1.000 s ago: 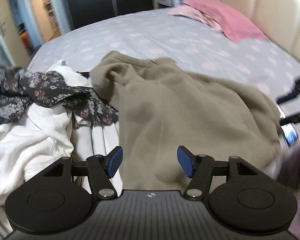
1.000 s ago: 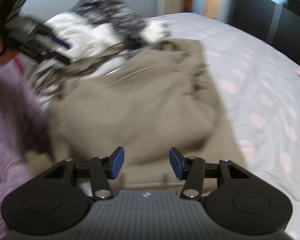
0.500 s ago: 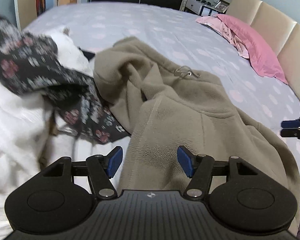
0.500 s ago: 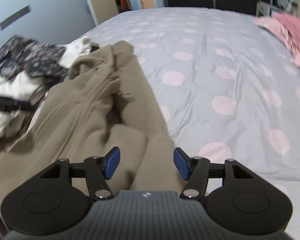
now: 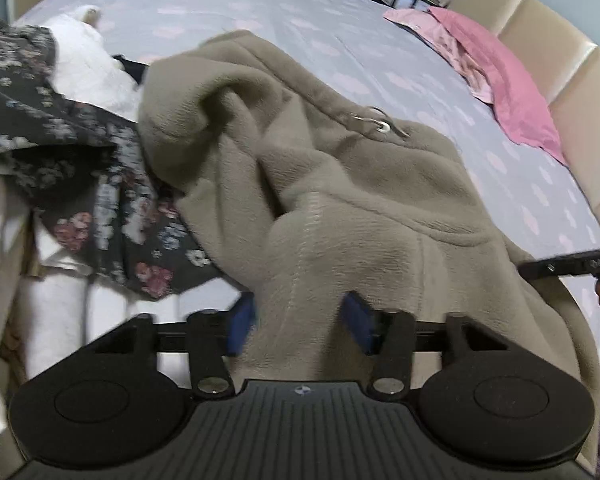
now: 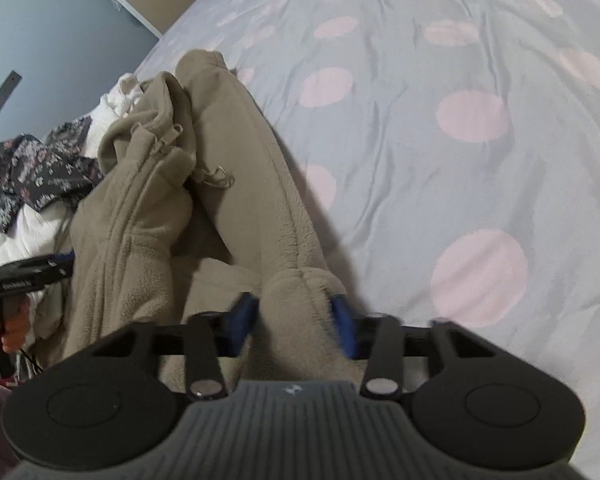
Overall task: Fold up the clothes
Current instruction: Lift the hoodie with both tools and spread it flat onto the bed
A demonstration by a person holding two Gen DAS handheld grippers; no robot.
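A beige fleece zip jacket [image 5: 340,184] lies crumpled on the bed, also in the right wrist view [image 6: 148,208]. My left gripper [image 5: 300,320] has its blue pads on either side of a bunch of the jacket's fleece, closing on it. My right gripper [image 6: 292,320] has its pads pressed on a fold of the jacket's edge near the spotted sheet. The pads look blurred from motion. Each gripper shows at the edge of the other's view.
A pile of clothes lies to the left: a dark floral garment [image 5: 72,184] over white laundry [image 5: 84,68]. The bed has a grey sheet with pink dots [image 6: 460,120]. Pink pillows [image 5: 512,80] rest by a beige headboard [image 5: 572,80].
Both grippers moved down and forward into the jacket. Their pads went from wide open above the fabric to closed in on bunches of fleece.
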